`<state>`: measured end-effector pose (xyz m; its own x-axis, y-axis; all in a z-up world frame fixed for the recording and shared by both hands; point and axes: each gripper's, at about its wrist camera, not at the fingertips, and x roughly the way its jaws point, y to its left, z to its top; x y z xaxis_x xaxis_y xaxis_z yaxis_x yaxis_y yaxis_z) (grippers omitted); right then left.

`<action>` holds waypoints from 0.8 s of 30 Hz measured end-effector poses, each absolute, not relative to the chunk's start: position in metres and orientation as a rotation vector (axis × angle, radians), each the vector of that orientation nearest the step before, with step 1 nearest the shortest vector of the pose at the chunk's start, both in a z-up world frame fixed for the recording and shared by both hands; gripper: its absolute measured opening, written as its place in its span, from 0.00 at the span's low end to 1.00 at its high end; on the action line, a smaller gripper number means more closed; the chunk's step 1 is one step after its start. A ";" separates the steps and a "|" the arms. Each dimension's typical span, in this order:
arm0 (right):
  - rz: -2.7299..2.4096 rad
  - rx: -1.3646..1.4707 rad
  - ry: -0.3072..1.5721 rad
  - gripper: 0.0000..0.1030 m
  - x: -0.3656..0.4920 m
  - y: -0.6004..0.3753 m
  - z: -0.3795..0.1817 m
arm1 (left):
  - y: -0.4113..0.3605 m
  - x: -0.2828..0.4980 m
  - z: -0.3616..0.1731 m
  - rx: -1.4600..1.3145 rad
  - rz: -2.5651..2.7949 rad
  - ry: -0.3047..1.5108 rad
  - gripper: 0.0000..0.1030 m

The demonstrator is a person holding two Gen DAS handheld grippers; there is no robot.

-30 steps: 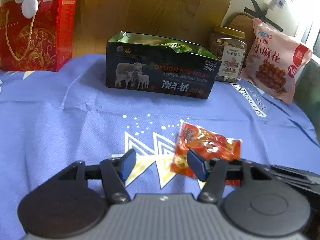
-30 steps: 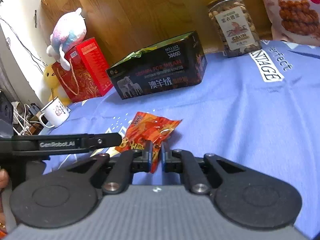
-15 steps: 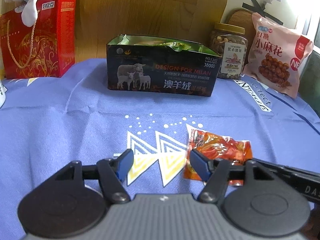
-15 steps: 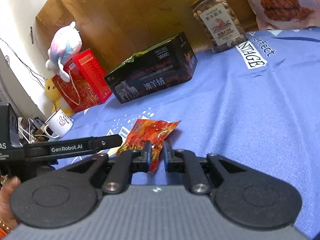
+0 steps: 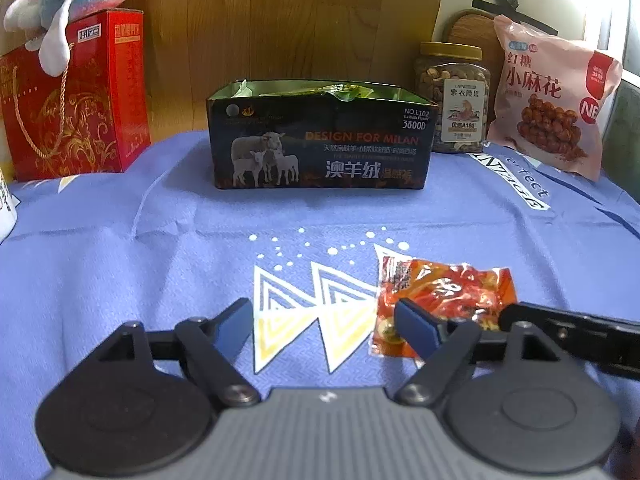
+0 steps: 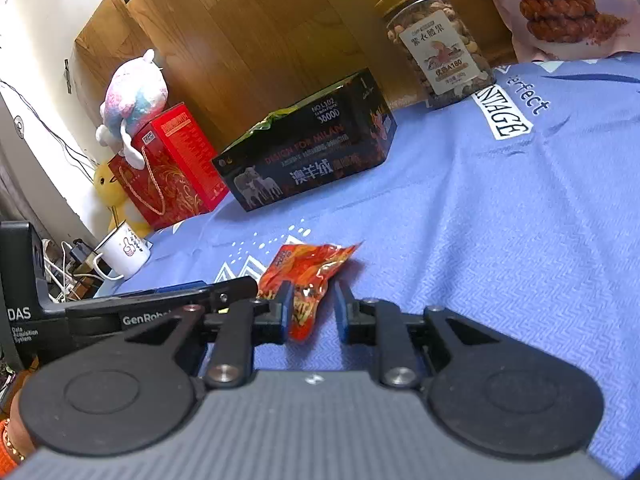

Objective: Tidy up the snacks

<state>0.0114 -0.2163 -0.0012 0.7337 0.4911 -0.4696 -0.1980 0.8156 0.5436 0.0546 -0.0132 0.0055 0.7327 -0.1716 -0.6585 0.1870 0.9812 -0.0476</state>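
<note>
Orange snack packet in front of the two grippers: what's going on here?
A person with two handheld grippers is sorting snacks on a blue cloth. The right gripper has its fingers open on either side of the near end of the orange packet, which lies on the cloth, not clamped. The left gripper is open just left of it, holding nothing. The dark open box, with some packets already inside, stands at the back, beside a nut jar and a pink bag.
</note>
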 end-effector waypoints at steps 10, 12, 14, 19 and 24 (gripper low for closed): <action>0.387 0.495 0.628 0.34 0.009 -0.217 -0.001 | -0.009 0.054 0.001 0.020 -0.202 0.702 0.90; 0.388 0.494 0.628 0.34 0.009 -0.217 -0.001 | -0.009 0.054 0.001 0.019 -0.203 0.700 0.90; 0.388 0.493 0.628 0.34 0.009 -0.218 -0.001 | -0.008 0.053 0.001 0.013 -0.205 0.697 0.90; 0.380 0.490 0.621 0.35 0.009 -0.217 -0.001 | -0.004 0.051 0.001 -0.019 -0.214 0.686 0.90; 0.372 0.482 0.606 0.40 0.007 -0.216 0.000 | -0.001 0.049 0.002 -0.038 -0.207 0.678 0.90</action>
<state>0.0067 -0.2164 -0.0003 0.7622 0.4652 -0.4501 -0.1904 0.8258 0.5309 0.0492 -0.0011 0.0016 0.7591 -0.2027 -0.6185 0.1783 0.9787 -0.1020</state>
